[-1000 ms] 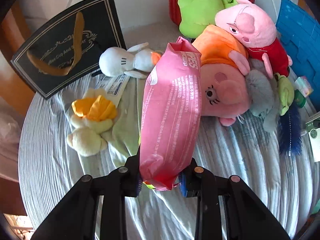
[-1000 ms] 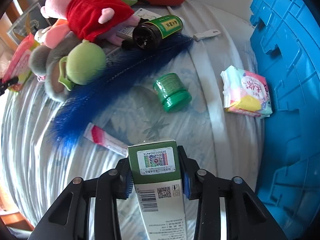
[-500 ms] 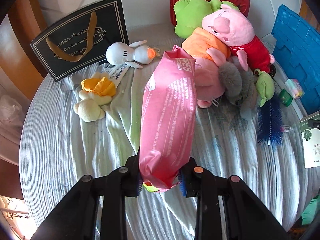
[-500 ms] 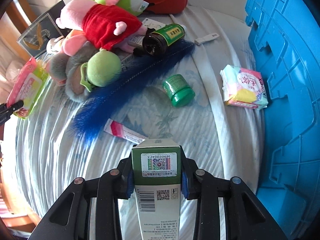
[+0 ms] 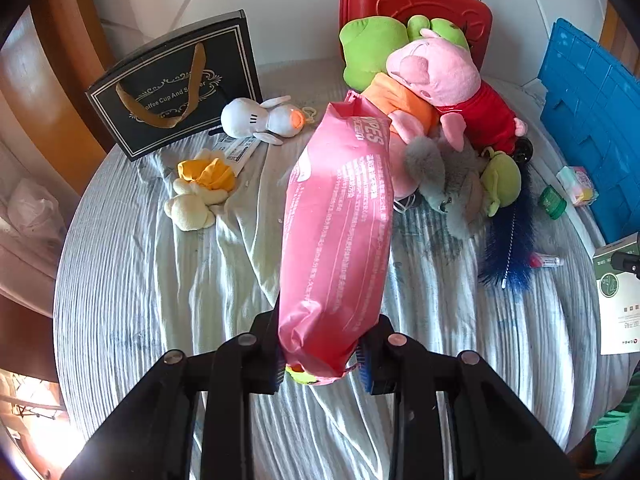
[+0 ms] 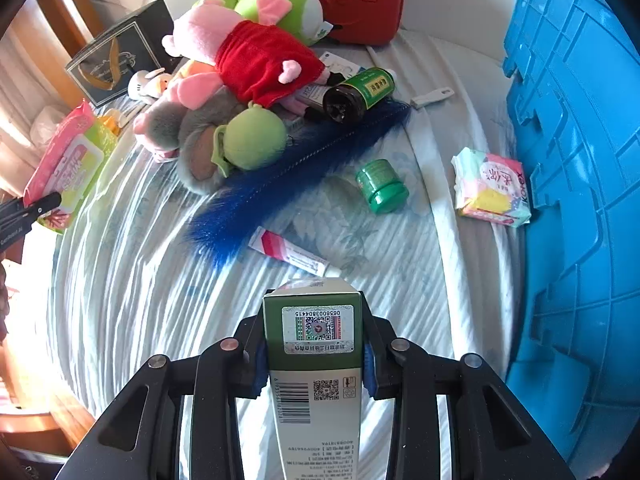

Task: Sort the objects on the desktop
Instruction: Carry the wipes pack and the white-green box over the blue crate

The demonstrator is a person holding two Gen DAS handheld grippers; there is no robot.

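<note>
My left gripper (image 5: pixel 322 364) is shut on a pink pack of wet wipes (image 5: pixel 336 236), held above the striped tablecloth (image 5: pixel 160 280). That same wipes pack (image 6: pixel 66 164) shows at the left edge of the right wrist view. My right gripper (image 6: pixel 314 356) is shut on a green and white carton (image 6: pixel 314 360), lifted over the cloth; the carton (image 5: pixel 618 296) also appears at the right edge of the left wrist view. A pile of plush toys (image 5: pixel 432 92) lies at the back. A blue brush (image 6: pixel 296 176), a green jar (image 6: pixel 382 186), a tube (image 6: pixel 292 252), a dark bottle (image 6: pixel 356 94) and a tissue pack (image 6: pixel 492 188) lie on the cloth.
A blue crate (image 6: pixel 580 160) stands along the right side. A red case (image 5: pixel 416 8) and a black gift bag (image 5: pixel 180 84) stand at the back. A white plush duck (image 5: pixel 260 120) and a yellow plush (image 5: pixel 200 192) lie at the back left.
Both grippers have risen with their loads, so more of the table shows. The left one with the wipes pack pulled back from the plush pile. Grips are unchanged.
</note>
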